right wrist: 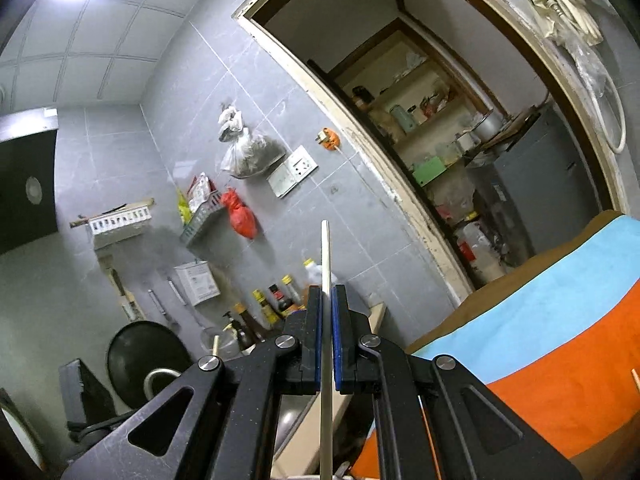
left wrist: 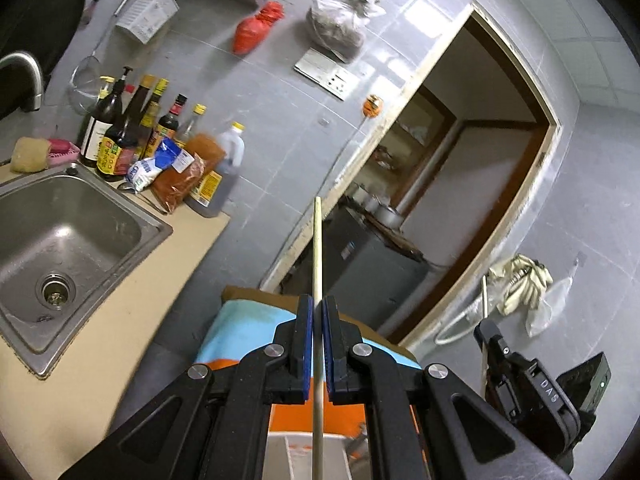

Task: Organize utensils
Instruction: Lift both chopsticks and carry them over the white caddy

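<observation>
Left gripper [left wrist: 318,344] pinching a wooden chopstick [left wrist: 317,256]; right gripper [right wrist: 327,344] pinching a pale chopstick [right wrist: 326,252], both raised above the counter [left wrist: 132,292]

Left wrist view: looking forward along the left hand-held gripper [left wrist: 318,344], tilted, close above the beige counter [left wrist: 120,304] and the steel sink [left wrist: 60,236], facing the grey tiled wall [left wrist: 280,120] and the wood-framed doorway [left wrist: 472,168]. Right wrist view: looking along the right hand-held gripper [right wrist: 327,344], angled upward (ceiling panels in frame), farther from that wall. Shared by both: doorway, row of dark sauce bottles [left wrist: 132,136], red plastic bag [left wrist: 256,28], white wall socket [left wrist: 326,74], blue-and-orange cloth [left wrist: 248,328].
</observation>
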`<state>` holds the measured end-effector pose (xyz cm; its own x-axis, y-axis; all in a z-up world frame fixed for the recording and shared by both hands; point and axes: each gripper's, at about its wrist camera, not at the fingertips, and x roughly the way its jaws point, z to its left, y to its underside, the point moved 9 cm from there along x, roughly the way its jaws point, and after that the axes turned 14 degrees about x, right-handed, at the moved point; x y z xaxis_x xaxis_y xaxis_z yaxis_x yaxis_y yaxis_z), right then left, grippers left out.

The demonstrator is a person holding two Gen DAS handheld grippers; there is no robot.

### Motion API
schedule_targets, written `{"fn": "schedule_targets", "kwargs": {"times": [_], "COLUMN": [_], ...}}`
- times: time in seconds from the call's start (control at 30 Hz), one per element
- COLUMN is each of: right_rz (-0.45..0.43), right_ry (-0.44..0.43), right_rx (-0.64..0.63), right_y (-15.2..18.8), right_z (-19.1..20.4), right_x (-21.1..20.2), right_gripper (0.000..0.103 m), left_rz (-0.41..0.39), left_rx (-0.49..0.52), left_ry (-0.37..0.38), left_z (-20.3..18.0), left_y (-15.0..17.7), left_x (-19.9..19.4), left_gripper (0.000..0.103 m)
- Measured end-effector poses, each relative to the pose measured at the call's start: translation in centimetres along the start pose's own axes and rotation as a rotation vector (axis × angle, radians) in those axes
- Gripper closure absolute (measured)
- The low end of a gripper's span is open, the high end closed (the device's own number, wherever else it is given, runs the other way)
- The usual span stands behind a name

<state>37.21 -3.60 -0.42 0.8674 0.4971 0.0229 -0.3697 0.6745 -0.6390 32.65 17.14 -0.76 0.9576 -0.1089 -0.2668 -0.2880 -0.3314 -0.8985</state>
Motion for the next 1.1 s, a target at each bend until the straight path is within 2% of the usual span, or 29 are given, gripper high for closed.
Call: {"fn": "schedule_targets", "kwargs": {"times": [0.23, 0.57, 0.77, 1.1], "right_rz": [-0.01, -0.102, -0.194, -0.186], "right_ry": [-0.04, -0.053, -0.025, 0.005], "right_rx": [-0.015, -0.027, -0.053, -0.057], "right_y": [1.2, 1.7, 1.5, 1.6], "right_z": [-1.0, -1.9, -2.0, -3.2], "right_x": [0.8, -0.4, -1.8, -1.8], "right_gripper": [0.099, 0.099, 0.099, 0.098], "left_rz": [-0.035, -0.086, -0.108, -0.148], "left_rx": [0.006, -0.01, 0.007, 0.02], "left_ry": [-0.015, -0.029, -0.034, -0.03], "left_z": [0.7, 1.7, 1.4, 1.4], "left_y": [1.2, 2.3, 2.8, 3.6], "left_x": [1.5, 1.5, 1.6, 1.0], "left_gripper": [0.098, 0.098, 0.098, 0.098]}}
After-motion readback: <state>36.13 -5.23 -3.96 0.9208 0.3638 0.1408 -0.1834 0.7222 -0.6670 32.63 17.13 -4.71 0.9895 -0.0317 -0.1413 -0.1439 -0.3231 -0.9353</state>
